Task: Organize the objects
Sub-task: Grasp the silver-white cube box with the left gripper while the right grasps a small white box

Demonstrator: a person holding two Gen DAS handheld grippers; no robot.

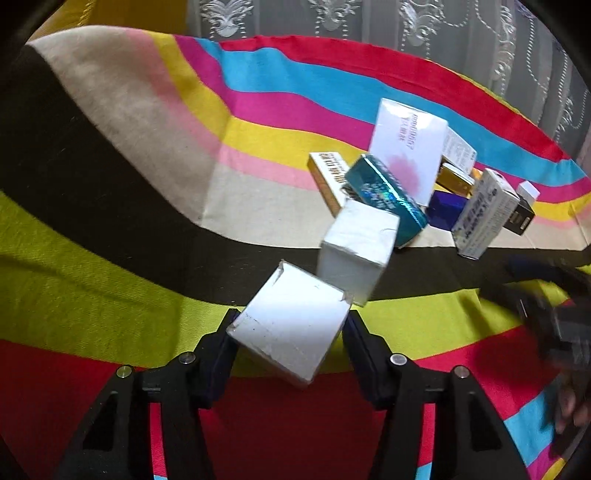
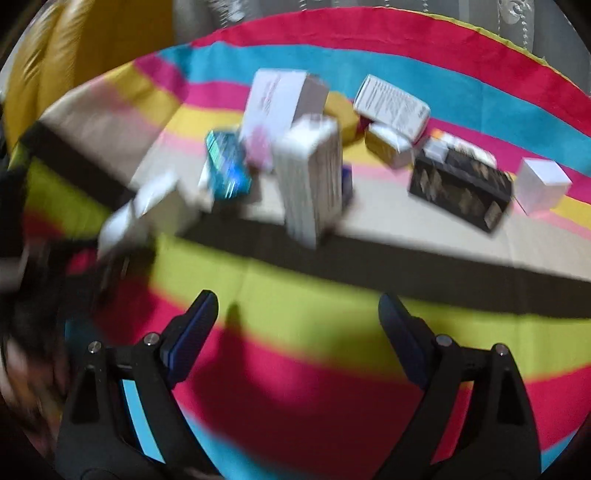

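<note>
My left gripper is shut on a plain white box, held tilted above the striped cloth. Just beyond it stands a second white box, with a teal foil box leaning on it. Behind them are a tall white and pink box, a gold box, a blue box and a white printed box. My right gripper is open and empty above the green stripe. Its view is blurred and shows the pile: the teal box, a white printed box and a black patterned box.
The boxes lie on a striped cloth over a flat surface. A lace curtain hangs behind. The right gripper's body shows blurred at the right edge of the left wrist view. A small white cube sits at the far right.
</note>
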